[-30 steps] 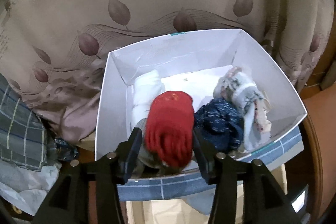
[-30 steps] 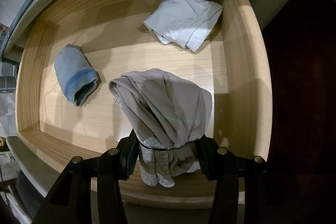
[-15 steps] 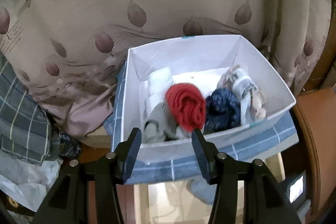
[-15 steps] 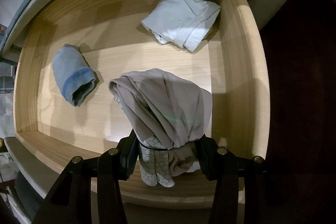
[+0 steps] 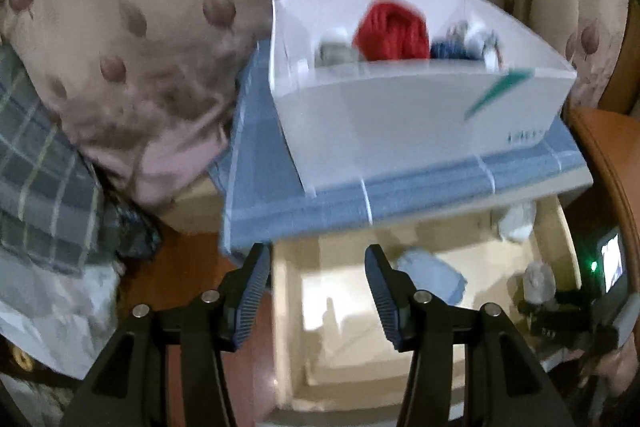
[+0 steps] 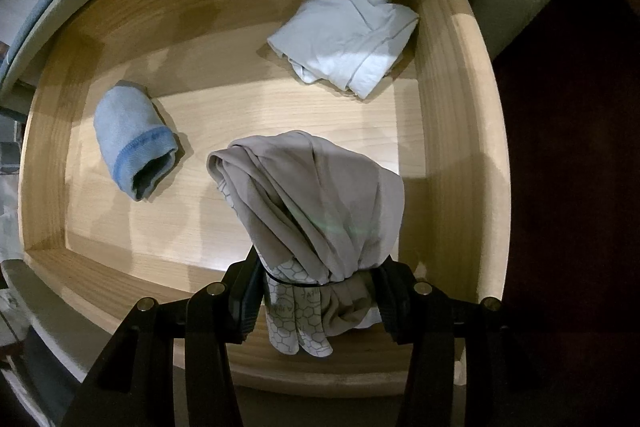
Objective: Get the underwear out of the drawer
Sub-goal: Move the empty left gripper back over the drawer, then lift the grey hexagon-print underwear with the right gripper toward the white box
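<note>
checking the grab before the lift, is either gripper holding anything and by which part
The right gripper holds the grey-beige underwear, pinched at its bunched end by the hexagon-print band. The left gripper is open and empty.

Left wrist cam sits above and in front of the open wooden drawer, tilted steeply down and forward, blurred, taking in the white box on the blue checked cloth and the leaf-print curtain behind. Right wrist cam looks straight down into the same drawer from close above, its walls filling most of the frame. Shared region: the drawer interior, with the rolled blue garment and the folded pale garment in both views; the right gripper also shows at the left cam's lower right edge.
</note>
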`<state>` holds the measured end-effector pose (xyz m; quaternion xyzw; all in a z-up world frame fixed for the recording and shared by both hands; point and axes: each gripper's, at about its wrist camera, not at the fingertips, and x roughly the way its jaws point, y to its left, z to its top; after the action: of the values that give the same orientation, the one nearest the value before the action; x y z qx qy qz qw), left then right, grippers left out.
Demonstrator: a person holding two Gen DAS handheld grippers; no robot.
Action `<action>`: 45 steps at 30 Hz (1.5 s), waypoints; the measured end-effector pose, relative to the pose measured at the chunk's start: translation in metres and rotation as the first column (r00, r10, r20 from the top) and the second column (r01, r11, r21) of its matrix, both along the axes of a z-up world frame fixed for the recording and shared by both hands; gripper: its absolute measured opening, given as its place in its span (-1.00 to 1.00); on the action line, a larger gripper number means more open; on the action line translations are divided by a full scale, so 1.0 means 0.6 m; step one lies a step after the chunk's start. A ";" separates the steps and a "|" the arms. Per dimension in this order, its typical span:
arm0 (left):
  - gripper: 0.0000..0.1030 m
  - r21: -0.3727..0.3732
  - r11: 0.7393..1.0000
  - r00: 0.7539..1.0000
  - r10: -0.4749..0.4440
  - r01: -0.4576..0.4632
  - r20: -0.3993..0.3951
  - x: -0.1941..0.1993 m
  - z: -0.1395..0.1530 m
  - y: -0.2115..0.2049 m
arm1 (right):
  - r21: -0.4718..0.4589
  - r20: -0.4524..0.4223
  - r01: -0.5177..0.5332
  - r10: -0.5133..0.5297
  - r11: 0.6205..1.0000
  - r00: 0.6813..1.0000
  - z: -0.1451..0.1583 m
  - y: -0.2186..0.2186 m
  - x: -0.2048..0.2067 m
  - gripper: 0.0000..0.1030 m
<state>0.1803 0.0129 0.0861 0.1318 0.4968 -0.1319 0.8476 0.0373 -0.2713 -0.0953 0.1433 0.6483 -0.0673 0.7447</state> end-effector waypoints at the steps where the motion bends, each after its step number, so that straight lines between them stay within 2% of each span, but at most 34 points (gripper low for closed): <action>1: -0.01 -0.010 1.000 1.000 0.013 -0.014 -0.019 -0.006 -0.015 0.003 | -0.005 0.000 -0.001 0.001 1.000 1.000 0.000 0.000 0.000 -0.12; 8: -0.01 -0.018 0.996 0.993 0.084 -0.085 -0.085 -0.047 -0.111 0.000 | -0.023 0.003 -0.001 0.001 1.000 1.000 0.000 -0.003 0.000 -0.12; 16: -0.01 -0.011 0.992 0.982 0.121 -0.124 -0.144 -0.067 -0.180 -0.012 | -0.035 -0.001 -0.011 0.011 0.999 1.000 0.004 0.019 0.005 -0.12; 21: -0.01 -0.005 0.992 0.986 0.124 -0.126 -0.112 -0.071 -0.179 -0.010 | -0.051 -0.004 -0.021 0.021 0.998 1.000 0.005 0.025 0.007 -0.12; 28: -0.01 -0.004 0.993 0.984 0.113 -0.114 -0.140 -0.070 -0.194 -0.009 | -0.056 0.007 -0.028 0.028 0.998 1.000 0.006 0.042 0.004 -0.12; 31: -0.01 0.014 0.993 0.986 0.115 -0.114 -0.125 -0.072 -0.195 -0.012 | -0.050 0.020 -0.027 0.028 0.998 0.999 0.010 0.038 0.002 -0.12; 36: -0.01 0.019 0.994 0.987 0.108 -0.106 -0.123 -0.073 -0.198 -0.013 | -0.030 0.066 -0.001 0.003 1.000 0.998 0.023 0.025 -0.007 -0.12; 45: -0.01 -0.039 0.987 0.980 0.149 -0.155 -0.131 -0.069 -0.195 0.011 | -0.045 0.191 0.022 -0.013 0.999 0.982 0.085 0.015 -0.023 -0.12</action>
<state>0.1388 0.0197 -0.0311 0.0642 0.5555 -0.0871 0.8244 0.0236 -0.2623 -0.0443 0.1374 0.5711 -0.0749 0.8058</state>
